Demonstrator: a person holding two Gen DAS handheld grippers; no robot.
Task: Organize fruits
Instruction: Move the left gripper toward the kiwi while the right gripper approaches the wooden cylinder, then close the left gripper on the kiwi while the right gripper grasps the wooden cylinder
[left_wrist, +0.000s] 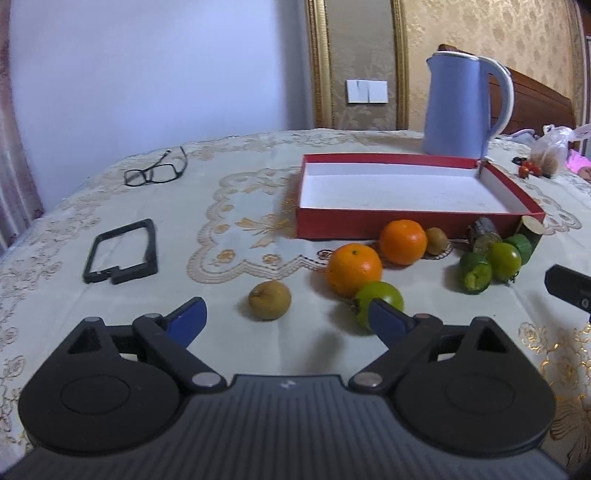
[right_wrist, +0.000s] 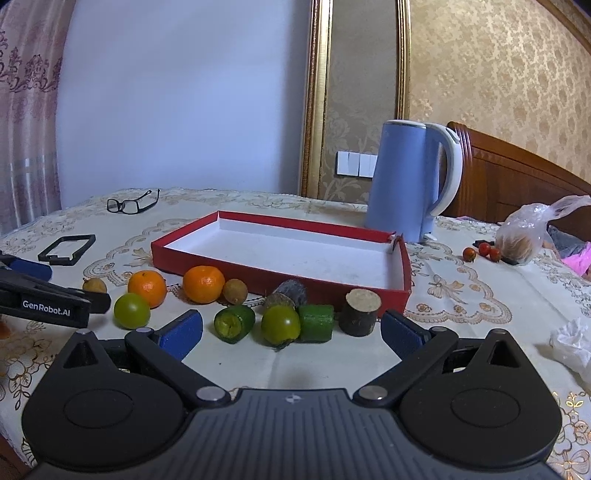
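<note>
A red box (left_wrist: 369, 223) (right_wrist: 280, 275) with a white inside stands empty on the table. In front of it lie two oranges (left_wrist: 354, 269) (left_wrist: 403, 242), two brown kiwis (left_wrist: 269, 300) (left_wrist: 436, 240), green tomatoes (left_wrist: 384, 298) (right_wrist: 280, 325), green cucumber pieces (right_wrist: 234, 323) (right_wrist: 317, 322) and dark cut stumps (right_wrist: 360, 312). My left gripper (left_wrist: 286, 321) is open and empty just before the near kiwi. My right gripper (right_wrist: 291, 330) is open and empty, just before the green pieces.
A blue kettle (left_wrist: 461, 103) (right_wrist: 413, 184) stands behind the box. Glasses (left_wrist: 157, 171) and a black frame (left_wrist: 122, 251) lie at the left. A plastic bag (right_wrist: 524, 236), small red tomatoes (right_wrist: 482, 252) and a crumpled tissue (right_wrist: 572, 345) are at the right.
</note>
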